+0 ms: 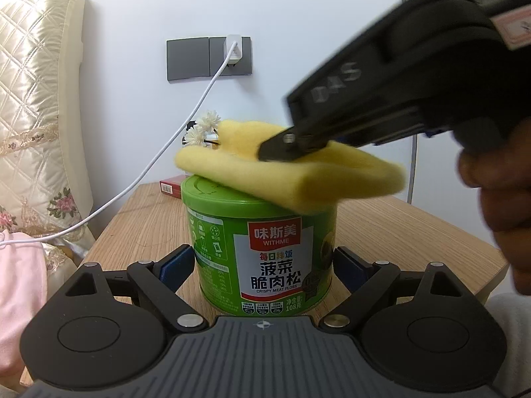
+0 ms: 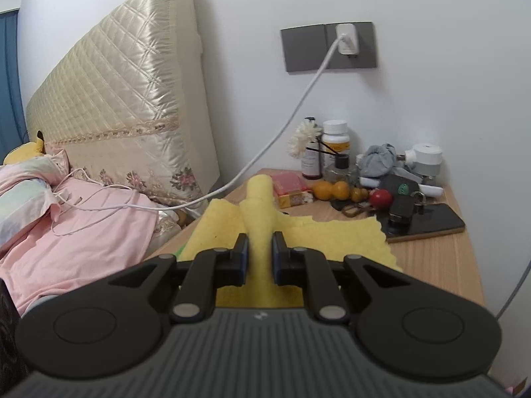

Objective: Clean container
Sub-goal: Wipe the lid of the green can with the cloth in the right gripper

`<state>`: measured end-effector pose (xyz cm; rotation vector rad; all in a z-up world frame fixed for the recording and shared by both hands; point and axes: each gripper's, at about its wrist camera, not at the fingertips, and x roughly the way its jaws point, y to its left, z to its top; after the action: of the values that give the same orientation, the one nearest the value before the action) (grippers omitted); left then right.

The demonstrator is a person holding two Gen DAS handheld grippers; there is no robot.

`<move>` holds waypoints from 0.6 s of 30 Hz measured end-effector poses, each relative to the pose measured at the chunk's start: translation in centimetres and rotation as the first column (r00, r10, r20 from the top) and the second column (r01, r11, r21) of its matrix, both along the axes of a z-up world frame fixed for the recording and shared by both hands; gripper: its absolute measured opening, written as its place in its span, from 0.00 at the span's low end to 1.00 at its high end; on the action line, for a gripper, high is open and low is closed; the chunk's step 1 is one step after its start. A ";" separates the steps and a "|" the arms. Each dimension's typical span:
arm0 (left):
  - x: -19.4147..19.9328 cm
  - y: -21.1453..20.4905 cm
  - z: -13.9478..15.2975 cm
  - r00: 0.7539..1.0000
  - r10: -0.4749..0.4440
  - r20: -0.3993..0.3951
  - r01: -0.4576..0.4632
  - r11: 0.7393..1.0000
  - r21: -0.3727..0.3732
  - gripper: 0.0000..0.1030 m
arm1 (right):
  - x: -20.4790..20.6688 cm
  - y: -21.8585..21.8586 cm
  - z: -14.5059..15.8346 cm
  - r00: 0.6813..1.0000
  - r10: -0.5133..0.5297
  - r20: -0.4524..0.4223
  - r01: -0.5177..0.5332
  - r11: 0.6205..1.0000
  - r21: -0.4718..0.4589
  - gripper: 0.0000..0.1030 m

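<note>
My left gripper [image 1: 264, 267] grasps the green container [image 1: 262, 248] low on its sides, a blue pad pressed to each flank; the tin stands upright on the wooden nightstand [image 1: 149, 219], its label facing my camera; my right gripper [image 2: 260, 248] is clenched on a raised fold of the yellow cloth [image 2: 262, 219], the pads squeezing it into a ridge between them; seen from the left wrist, that cloth lies across the right part of the lid [image 1: 205, 182], draped over the rim, with the gripper's tip pressed down into it; the left part of the lid is bare; a hand [image 1: 491, 205] shows at the right edge behind the right tool; a red box [image 1: 171, 186] lies behind the tin; a white cable [image 1: 186, 126] runs from the wall socket [image 1: 209, 58] down towards the bed; a quilted headboard [image 1: 36, 106] leans on the left; from the right wrist, bottles, small oranges and a dark phone [image 2: 428, 224] crowd the far side of the nightstand.
</note>
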<state>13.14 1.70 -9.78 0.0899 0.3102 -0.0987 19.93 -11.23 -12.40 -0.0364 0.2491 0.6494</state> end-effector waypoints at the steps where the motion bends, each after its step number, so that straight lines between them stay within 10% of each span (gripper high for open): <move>1: 0.0 0.0 0.0 1.000 0.000 0.000 0.000 1.000 0.001 0.89 | -0.1 0.3 -0.1 1.000 0.007 0.001 -0.007 1.000 0.003 0.15; 18: 0.1 0.4 0.1 1.000 -0.001 -0.004 0.001 1.000 0.001 0.89 | -2.2 -1.7 0.1 1.000 0.028 -0.004 -0.028 1.000 -0.011 0.15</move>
<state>13.20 2.09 -9.72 0.0912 0.3142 -0.0993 17.77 -12.91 -12.31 -0.0494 0.2567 0.6760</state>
